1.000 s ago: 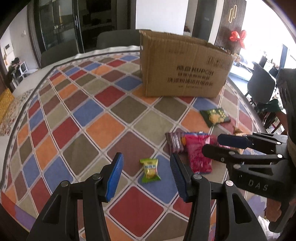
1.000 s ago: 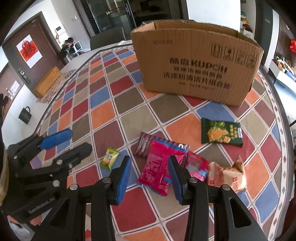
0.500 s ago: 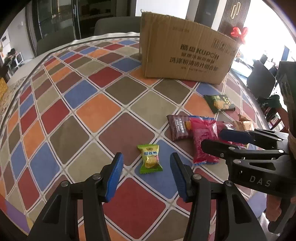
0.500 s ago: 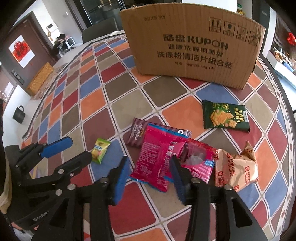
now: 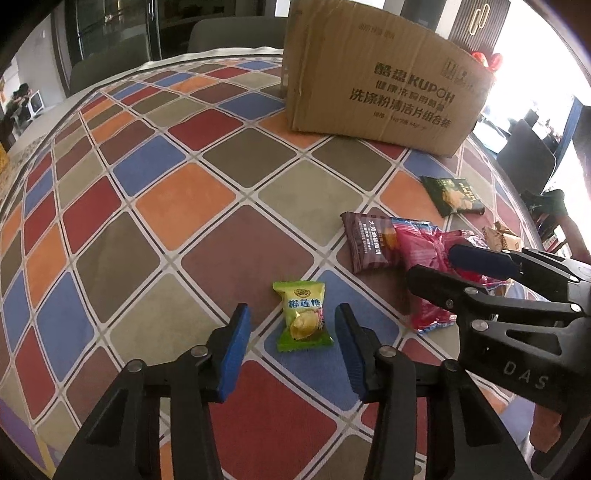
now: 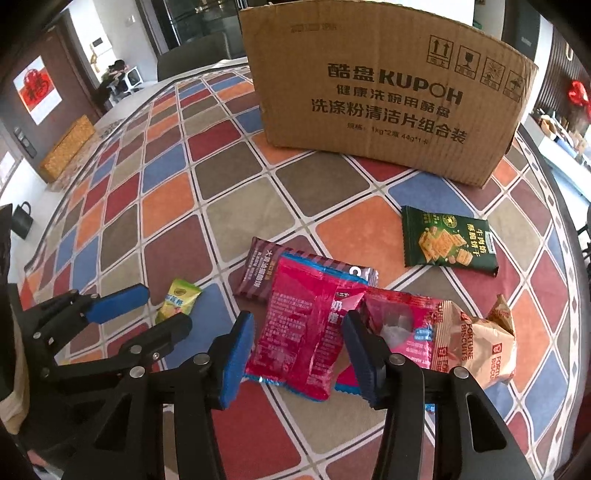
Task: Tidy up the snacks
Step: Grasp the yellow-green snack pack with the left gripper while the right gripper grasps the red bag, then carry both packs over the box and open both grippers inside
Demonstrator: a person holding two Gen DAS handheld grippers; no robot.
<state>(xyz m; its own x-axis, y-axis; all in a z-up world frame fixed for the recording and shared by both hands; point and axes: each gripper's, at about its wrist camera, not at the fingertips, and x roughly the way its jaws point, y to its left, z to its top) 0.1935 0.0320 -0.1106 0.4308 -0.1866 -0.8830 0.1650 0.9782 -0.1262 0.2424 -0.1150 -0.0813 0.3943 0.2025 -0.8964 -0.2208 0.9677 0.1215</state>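
Observation:
A small green candy packet [image 5: 302,317] lies on the checked tablecloth, between the tips of my open left gripper [image 5: 291,325]; it also shows in the right wrist view [image 6: 178,300]. My open right gripper [image 6: 297,332] straddles a red snack bag [image 6: 304,325]. Under that bag lies a brown packet [image 6: 258,269]; a second red packet [image 6: 402,325] and a tan Fortune Biscuits bag [image 6: 480,350] lie to its right. A dark green cracker packet [image 6: 447,242] lies farther right. An open cardboard box [image 6: 388,92] stands behind.
The round table [image 5: 147,199] has a coloured diamond-pattern cloth. Dark chairs [image 5: 229,33] stand behind it. The table's right edge [image 6: 561,206] curves close to the snacks. The right gripper shows in the left wrist view [image 5: 436,266].
Both grippers have moved forward and lower toward the snacks. The green candy now sits between the left fingertips and the red bag between the right ones. Both stay open.

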